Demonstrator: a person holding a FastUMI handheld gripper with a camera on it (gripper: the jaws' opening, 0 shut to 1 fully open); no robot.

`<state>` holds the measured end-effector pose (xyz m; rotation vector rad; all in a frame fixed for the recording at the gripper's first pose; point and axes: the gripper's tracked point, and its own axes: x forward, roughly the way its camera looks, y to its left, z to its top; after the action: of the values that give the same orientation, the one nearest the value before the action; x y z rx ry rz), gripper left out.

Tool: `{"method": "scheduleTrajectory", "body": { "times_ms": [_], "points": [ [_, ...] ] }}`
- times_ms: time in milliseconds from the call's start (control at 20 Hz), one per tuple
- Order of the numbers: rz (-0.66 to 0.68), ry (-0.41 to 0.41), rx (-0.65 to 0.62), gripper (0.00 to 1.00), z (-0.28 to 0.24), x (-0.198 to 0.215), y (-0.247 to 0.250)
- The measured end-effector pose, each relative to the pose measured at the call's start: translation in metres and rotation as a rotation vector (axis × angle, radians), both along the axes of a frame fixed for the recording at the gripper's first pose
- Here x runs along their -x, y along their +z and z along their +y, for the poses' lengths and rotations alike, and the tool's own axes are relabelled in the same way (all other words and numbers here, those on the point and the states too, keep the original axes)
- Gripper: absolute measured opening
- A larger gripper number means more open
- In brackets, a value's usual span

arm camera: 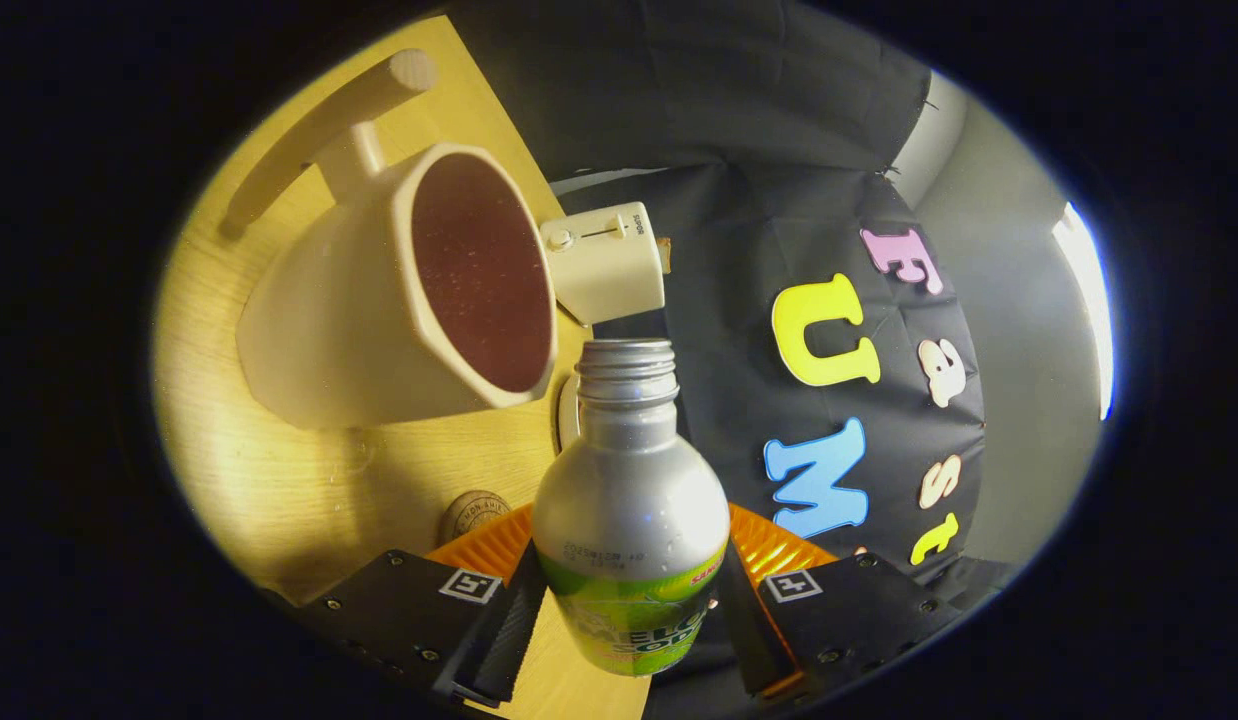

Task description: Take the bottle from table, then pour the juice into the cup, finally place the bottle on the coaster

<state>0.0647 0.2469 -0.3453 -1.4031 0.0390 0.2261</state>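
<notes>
- Nearest, the tool (627,600) clamps the bottle (629,520) between both fingers, cap off.
- Just beyond, at eleven o'clock of its open mouth, the cup (379,300) stands on the tabletop (279,480), filled with dark liquid.
- Pouring looks finished or nearly so; next comes finding the coaster.
- Farther off sits a small white box (604,262).

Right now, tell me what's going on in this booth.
The hand-held gripper is shut on an uncapped silver bottle with a green label, both fingers pressing its sides. Just beyond the bottle's open neck sits a cream cup holding dark liquid, on the wooden table. A small cream toaster stands past the cup.
</notes>
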Motion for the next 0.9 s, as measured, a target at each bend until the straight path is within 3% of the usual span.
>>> {"method": "scheduleTrajectory", "body": {
  "times_ms": [900],
  "points": [
    [-0.163, 0.066, 0.258, 0.8, 0.0, 0.001, 0.04]
  ]
}}
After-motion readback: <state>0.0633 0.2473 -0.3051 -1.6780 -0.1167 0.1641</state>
